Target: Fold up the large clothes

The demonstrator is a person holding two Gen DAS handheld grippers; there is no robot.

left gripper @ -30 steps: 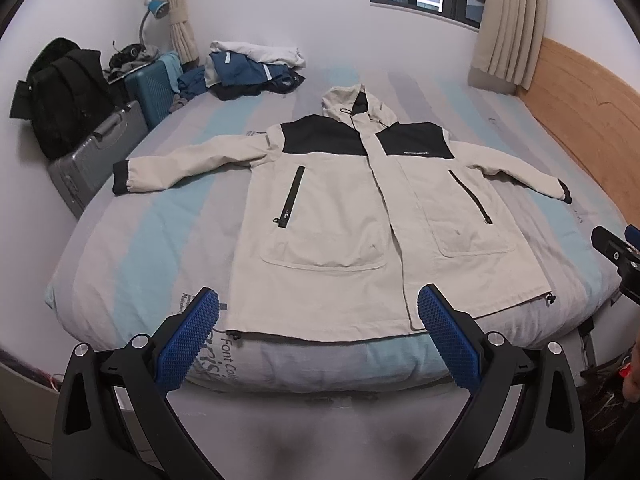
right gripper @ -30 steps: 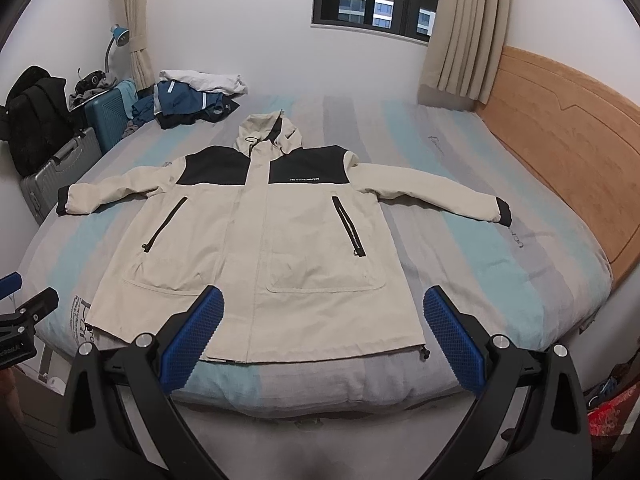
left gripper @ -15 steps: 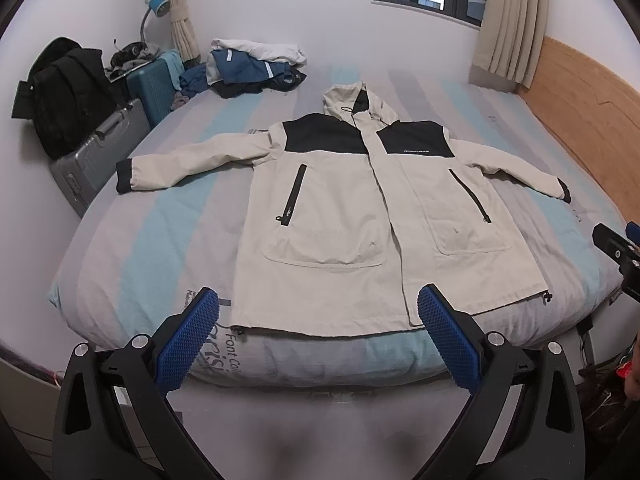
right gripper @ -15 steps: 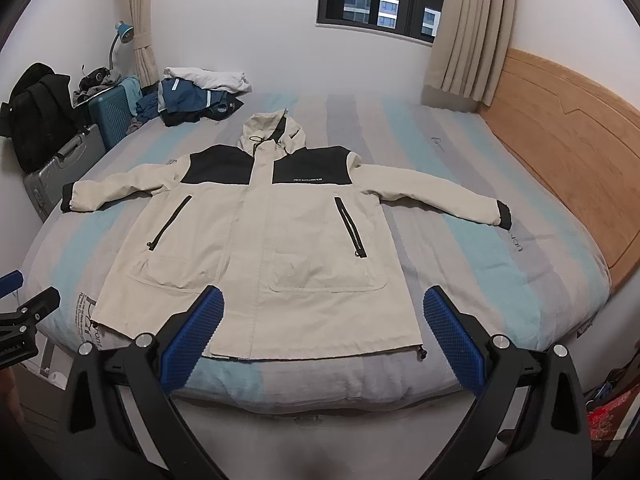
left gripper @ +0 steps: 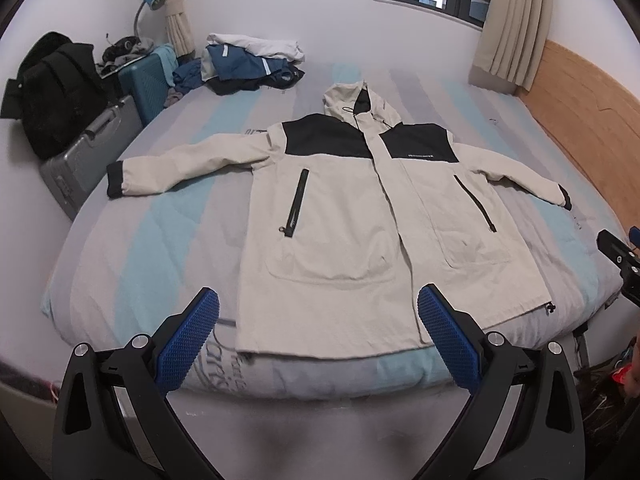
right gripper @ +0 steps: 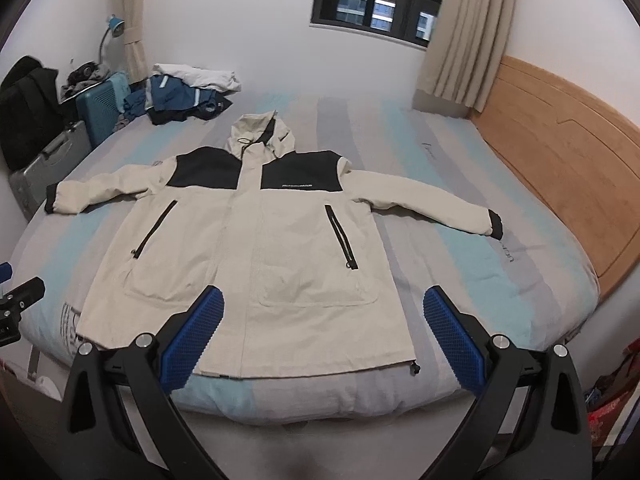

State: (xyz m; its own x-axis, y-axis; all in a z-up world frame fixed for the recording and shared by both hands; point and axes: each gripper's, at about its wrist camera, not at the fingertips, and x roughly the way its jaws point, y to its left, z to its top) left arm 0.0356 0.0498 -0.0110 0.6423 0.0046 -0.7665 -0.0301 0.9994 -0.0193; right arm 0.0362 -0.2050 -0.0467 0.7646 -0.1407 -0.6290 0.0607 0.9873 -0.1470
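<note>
A cream hooded jacket (left gripper: 360,232) with black shoulder panels lies flat, front up, on the striped bed (left gripper: 160,224), both sleeves spread out; it also shows in the right wrist view (right gripper: 256,252). My left gripper (left gripper: 318,340) is open and empty, above the bed's near edge just short of the jacket's hem. My right gripper (right gripper: 324,336) is open and empty, over the hem's right part. The right gripper's tip shows at the right edge of the left wrist view (left gripper: 618,256).
A pile of blue and white clothes (left gripper: 252,64) lies at the bed's far left corner. A grey suitcase (left gripper: 84,160), a teal suitcase (left gripper: 144,88) and a black bag (left gripper: 56,92) stand left of the bed. A wooden headboard (right gripper: 560,168) runs along the right.
Both grippers have moved slightly forward toward the bed; the jacket looks a little nearer. The jaws stay open and the jacket has not moved.
</note>
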